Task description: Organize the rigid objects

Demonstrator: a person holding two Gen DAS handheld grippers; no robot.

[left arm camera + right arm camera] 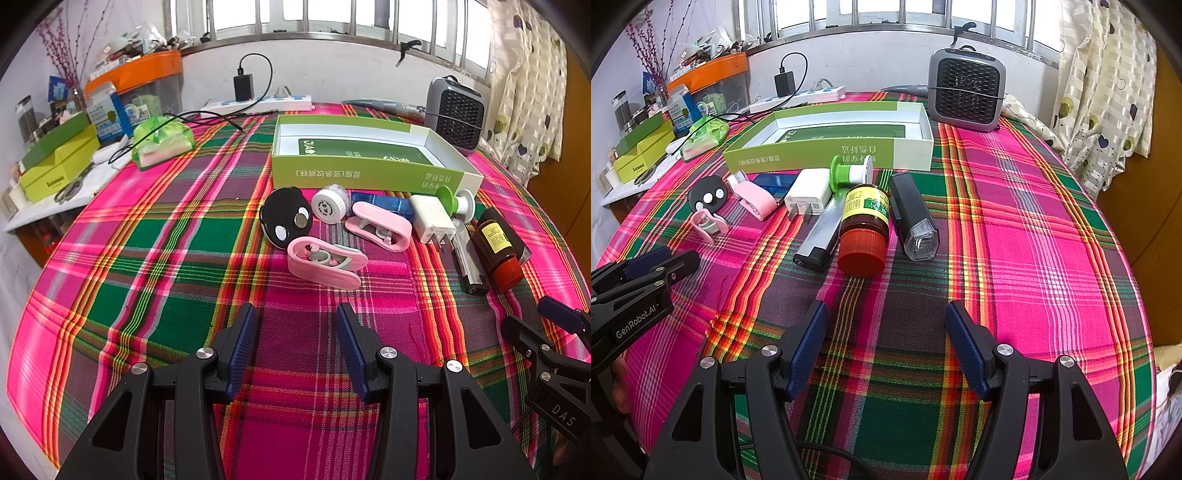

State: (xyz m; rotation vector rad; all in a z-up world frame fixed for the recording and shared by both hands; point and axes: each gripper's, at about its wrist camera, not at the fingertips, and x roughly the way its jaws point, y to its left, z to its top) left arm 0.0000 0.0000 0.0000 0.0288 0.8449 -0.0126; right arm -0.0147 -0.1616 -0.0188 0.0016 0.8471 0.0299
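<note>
An open green and white box (369, 173) (827, 151) lies on the plaid cloth. In front of it lies a row of small objects: a black disc (284, 218), a white cap jar (328, 208), two pink clips (325, 264) (380, 225), a blue case (384, 203), a white plug (432, 219) (809, 195), a green spool (849, 171), a silver bar (820, 236), a brown bottle with a red cap (864, 229) and a black lamp (912, 218). My left gripper (297, 317) is open, short of the near pink clip. My right gripper (886, 314) is open, short of the bottle.
A grey heater (966, 90) stands behind the box at the back right. A power strip with a black charger (245, 92) lies at the back. A green bag (162, 142), boxes and an orange-lidded bin (140, 77) crowd the back left. A curtain (1108, 92) hangs at the right.
</note>
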